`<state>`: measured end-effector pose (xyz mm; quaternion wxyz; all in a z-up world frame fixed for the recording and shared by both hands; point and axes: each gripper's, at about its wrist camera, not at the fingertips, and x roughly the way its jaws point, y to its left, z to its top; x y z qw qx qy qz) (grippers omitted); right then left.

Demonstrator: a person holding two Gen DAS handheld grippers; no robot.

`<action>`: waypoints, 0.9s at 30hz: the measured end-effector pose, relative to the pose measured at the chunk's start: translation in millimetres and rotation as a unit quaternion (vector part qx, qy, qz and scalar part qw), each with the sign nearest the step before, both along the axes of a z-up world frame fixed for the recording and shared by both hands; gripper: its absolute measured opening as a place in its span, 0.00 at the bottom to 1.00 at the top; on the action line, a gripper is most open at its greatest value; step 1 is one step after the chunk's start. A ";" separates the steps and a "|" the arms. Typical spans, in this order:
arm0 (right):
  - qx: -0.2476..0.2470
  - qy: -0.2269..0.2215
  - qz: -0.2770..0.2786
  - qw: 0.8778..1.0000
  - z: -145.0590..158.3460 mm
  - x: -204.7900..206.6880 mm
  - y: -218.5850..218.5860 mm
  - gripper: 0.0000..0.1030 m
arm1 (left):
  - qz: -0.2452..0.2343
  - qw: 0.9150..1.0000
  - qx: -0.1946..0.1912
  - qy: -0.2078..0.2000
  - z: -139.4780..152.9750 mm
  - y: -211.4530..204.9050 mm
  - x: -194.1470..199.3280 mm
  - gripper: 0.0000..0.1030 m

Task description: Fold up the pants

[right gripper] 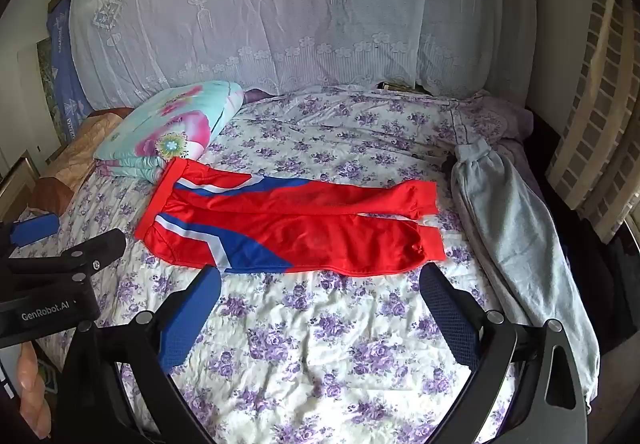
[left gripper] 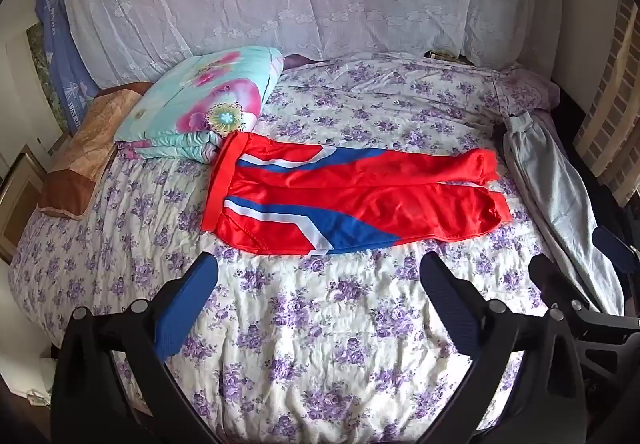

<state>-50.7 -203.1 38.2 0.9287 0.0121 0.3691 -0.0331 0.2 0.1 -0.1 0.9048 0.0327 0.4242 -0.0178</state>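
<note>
- Here the red pants point(left gripper: 352, 199) lie spread flat across the middle of the bed point(left gripper: 320, 324), waistband left and cuffs right, legs side by side, probably laid out so a fold can begin.
- The left gripper point(left gripper: 320, 300) hovers near the bed's near edge, fingers wide and holding nothing.
- The right gripper point(right gripper: 320, 308) does likewise, just short of the pants' near hem.
- A grey garment point(right gripper: 520, 244) lies apart at the right, a folded floral quilt point(left gripper: 208, 103) far left.
- The left gripper's body reads "GenRobot.AI" point(right gripper: 45, 315).

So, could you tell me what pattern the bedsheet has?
Purple flowers on cream bedsheet; right wrist view.
</note>
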 end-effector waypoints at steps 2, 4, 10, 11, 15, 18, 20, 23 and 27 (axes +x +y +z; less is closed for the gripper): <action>0.000 0.002 0.000 1.000 0.0 0.1 0.0 0.97 | -0.002 1.000 0.002 0.000 0.0 -1.1 -0.2 0.95; 0.000 0.002 0.000 1.000 -0.1 0.1 0.0 0.97 | -0.004 1.000 0.005 0.000 -0.4 -3.1 -0.6 0.95; 0.001 0.003 -0.001 1.000 -0.2 0.2 0.0 0.97 | 0.000 1.000 0.000 0.003 -5.4 6.2 -1.9 0.95; 0.001 0.003 -0.001 1.000 -0.3 0.2 0.1 0.97 | -0.001 1.000 0.000 0.003 -6.2 7.0 -2.4 0.95; 0.002 0.003 -0.001 1.000 -0.1 0.2 -0.1 0.97 | 0.000 1.000 0.001 0.004 -5.3 5.4 -1.3 0.95; 0.003 0.003 -0.001 1.000 -0.1 0.1 -0.1 0.97 | 0.002 1.000 0.001 0.005 -5.0 4.7 -0.8 0.95; 0.003 0.003 0.000 1.000 -0.1 -0.1 0.2 0.97 | 0.003 1.000 0.002 0.006 -4.3 3.8 -0.4 0.95; 0.004 0.003 0.000 1.000 -0.1 -0.1 0.4 0.97 | 0.003 1.000 0.003 0.006 -4.1 3.2 -0.2 0.95; 0.005 0.004 0.000 1.000 -0.1 -0.1 1.0 0.97 | 0.003 1.000 0.003 0.006 -4.3 3.1 0.1 0.95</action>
